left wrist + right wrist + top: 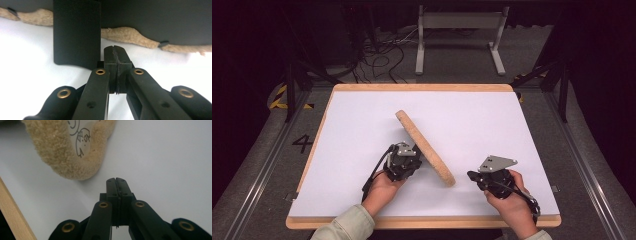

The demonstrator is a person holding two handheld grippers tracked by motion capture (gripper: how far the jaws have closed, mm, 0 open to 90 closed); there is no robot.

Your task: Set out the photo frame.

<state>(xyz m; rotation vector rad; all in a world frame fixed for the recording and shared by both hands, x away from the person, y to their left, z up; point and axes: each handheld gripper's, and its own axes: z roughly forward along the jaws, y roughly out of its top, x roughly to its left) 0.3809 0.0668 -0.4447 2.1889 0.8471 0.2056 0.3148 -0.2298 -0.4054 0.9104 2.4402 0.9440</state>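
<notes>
A fuzzy tan slipper [424, 146] is lying diagonally on the white table [352, 120], roughly mid-table, one end pointing toward the far edge and the other end toward the near right. In the right gripper view the slipper [62, 152] is showing a plush beige rim around a pale insole with a small line-drawn cartoon print. In the left gripper view a dark underside is filling the top, with the fleecy tan edge [125, 35] running along it just above the white surface, so the slipper is looking tipped up on its side there. The left tool [406, 159] is sitting right against the slipper's left flank near its middle, gripped by the person's left hand [382, 187]; whether it is actually touching the slipper is hard to tell from above. Its jaws are pressed fully together in the left gripper view [115, 53], nothing between them, tips aiming at the slipper's edge; a black rounded block [76, 32] is standing just left of the tips. The right tool [484, 177] is hanging near the slipper's near end, to its right and apart from it, held in the right hand [512, 200]. Its jaws are also closed tight and empty [116, 183], with the slipper's rounded end up and left of the tips, not touching.
</notes>
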